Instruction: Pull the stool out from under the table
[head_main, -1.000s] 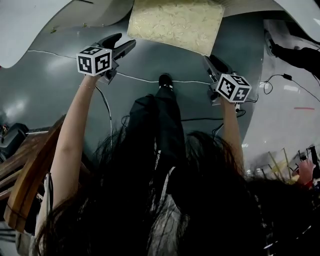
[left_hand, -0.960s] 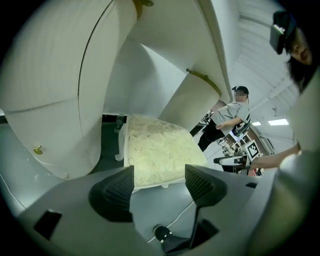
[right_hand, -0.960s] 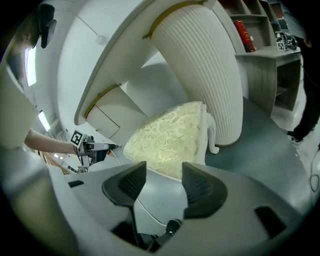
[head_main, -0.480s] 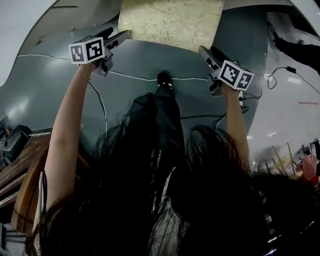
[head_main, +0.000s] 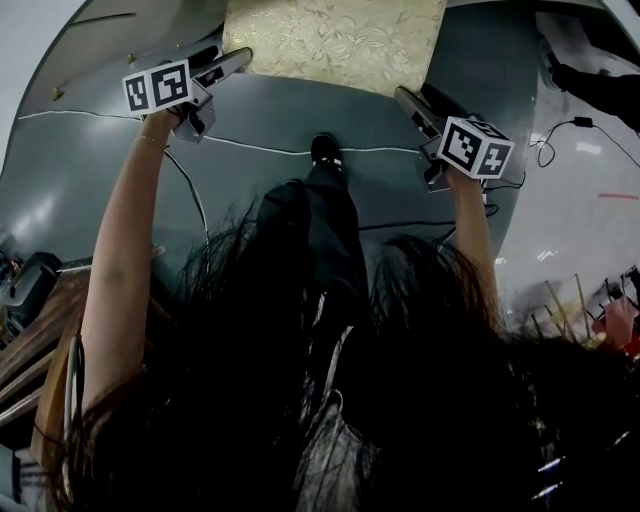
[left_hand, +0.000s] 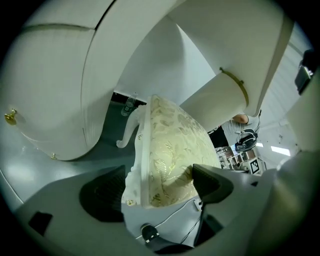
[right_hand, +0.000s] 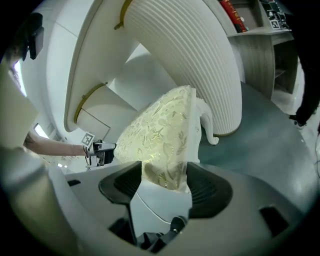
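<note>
Both arms stretched forward and down, left hand-held gripper (head_main: 228, 60) and right hand-held gripper (head_main: 412, 100) jaws apart, just opened wider, each straddling a near corner of the gold-patterned stool (head_main: 335, 40) beneath the white table (head_main: 30, 50), grippers nearer the seat than a second ago.

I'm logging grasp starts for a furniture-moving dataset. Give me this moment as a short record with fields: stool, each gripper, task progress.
stool: cream frame, gold-patterned seat, standing close by the white table
left gripper: jaws apart, just been opening; seat's near left corner between them, not clamped
right gripper: jaws apart, just been opening; seat's near right corner between them, not clamped
progress: no grip on the stool yet
</note>
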